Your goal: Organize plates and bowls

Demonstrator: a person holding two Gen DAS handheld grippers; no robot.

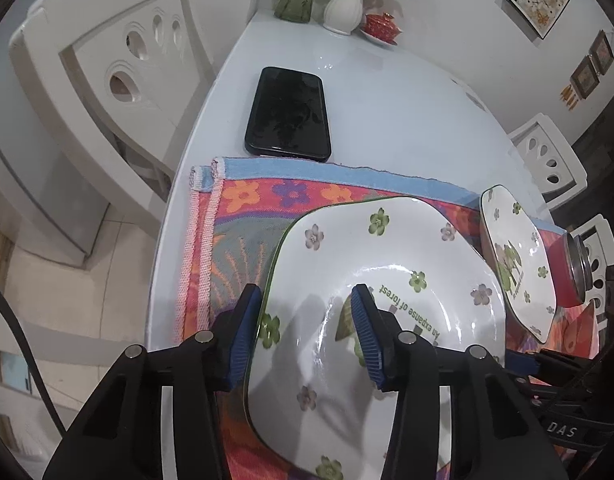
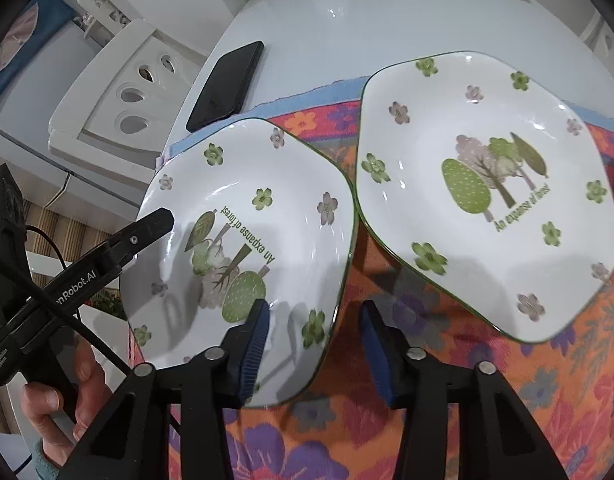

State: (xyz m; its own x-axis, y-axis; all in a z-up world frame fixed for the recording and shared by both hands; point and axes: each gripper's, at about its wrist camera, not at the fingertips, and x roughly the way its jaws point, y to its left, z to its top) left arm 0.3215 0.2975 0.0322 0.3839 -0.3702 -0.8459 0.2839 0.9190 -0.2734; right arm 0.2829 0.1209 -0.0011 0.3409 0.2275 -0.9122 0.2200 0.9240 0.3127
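White squarish plate (image 1: 387, 240) of glazed ceramic, green-rimmed, printed with flowers and trees, lying flat on a flowered orange-and-purple cloth (image 1: 243, 216) at the near left of the glossy white desk (image 1: 387, 100). Just to its right on the same cloth, a second plate (image 1: 519, 264) of the same pattern, rims close together; touching or not, cannot tell.

Left hand-held gripper (image 1: 307, 336) angled down over the first plate's left rim: one blue pad outside the edge, the other above the plate's hollow, jaws apart and not pressing. Right hand-held gripper (image 2: 315, 352) astride the same plate's right rim in like manner, jaws also parted, nothing clamped.

Beyond the cloth, a black phone (image 1: 289, 112) face up. Beside the second plate, a red jar (image 1: 563, 272) with a metal lid. At the far end, a white vase (image 1: 345, 6) of flowers. White chair (image 1: 119, 64) left of the desk.
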